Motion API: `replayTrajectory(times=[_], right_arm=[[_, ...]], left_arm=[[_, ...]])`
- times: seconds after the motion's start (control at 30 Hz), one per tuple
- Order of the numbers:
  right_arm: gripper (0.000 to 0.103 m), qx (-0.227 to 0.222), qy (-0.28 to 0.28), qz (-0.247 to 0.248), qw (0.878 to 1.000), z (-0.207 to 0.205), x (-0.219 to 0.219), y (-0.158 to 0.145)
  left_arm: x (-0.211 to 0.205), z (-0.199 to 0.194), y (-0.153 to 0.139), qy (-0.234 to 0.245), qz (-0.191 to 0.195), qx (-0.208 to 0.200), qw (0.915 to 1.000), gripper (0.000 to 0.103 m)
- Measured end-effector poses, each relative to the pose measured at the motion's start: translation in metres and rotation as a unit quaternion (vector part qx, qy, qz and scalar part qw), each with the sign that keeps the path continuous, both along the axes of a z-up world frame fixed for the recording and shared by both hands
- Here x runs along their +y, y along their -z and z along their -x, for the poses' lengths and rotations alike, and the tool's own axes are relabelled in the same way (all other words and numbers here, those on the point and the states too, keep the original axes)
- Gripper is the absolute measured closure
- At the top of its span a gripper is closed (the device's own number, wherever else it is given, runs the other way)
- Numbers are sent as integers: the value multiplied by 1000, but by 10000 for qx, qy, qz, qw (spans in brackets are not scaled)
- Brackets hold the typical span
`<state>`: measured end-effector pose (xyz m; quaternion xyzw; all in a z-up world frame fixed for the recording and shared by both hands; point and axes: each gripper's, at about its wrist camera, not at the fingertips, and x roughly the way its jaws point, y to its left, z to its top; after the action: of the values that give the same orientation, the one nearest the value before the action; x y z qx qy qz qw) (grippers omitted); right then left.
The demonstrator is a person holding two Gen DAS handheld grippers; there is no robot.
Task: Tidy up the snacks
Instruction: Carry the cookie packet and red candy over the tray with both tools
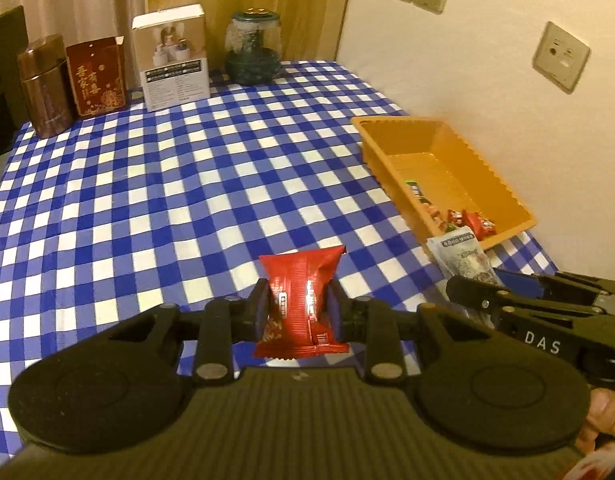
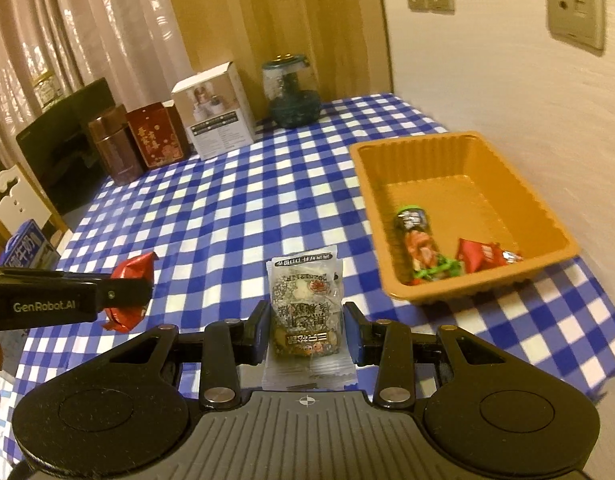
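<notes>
Two claws clenched, left claw (image 1: 297, 312) pinching red snack packet (image 1: 301, 300), right claw (image 2: 307, 332) gripping seemingly clear nut packet (image 2: 305, 304)

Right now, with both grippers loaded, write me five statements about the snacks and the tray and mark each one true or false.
1. The left gripper is shut on a red snack packet. True.
2. The right gripper is open with nothing in it. False: it is shut on a clear snack packet with printed labelling.
3. The orange tray already holds a few wrapped snacks. True.
4. The tray sits at the table's far left, beside the brown tin. False: it sits on the right, near the wall.
5. The tablecloth is plain green. False: it is blue and white check.
</notes>
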<state>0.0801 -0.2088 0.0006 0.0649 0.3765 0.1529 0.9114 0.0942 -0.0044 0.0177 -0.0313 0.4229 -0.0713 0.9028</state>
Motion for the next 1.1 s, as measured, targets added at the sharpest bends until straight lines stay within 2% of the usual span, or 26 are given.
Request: replayTrajectory(times=[0.77, 1.1], right_arm=[[64, 58, 804, -173, 9966, 25, -79, -10], [64, -14, 1007, -26, 9949, 23, -97, -15]], left_arm=[[-71, 8, -4, 486, 252, -38, 9985, 76], [-96, 3, -4, 704, 365, -39, 9968, 76]])
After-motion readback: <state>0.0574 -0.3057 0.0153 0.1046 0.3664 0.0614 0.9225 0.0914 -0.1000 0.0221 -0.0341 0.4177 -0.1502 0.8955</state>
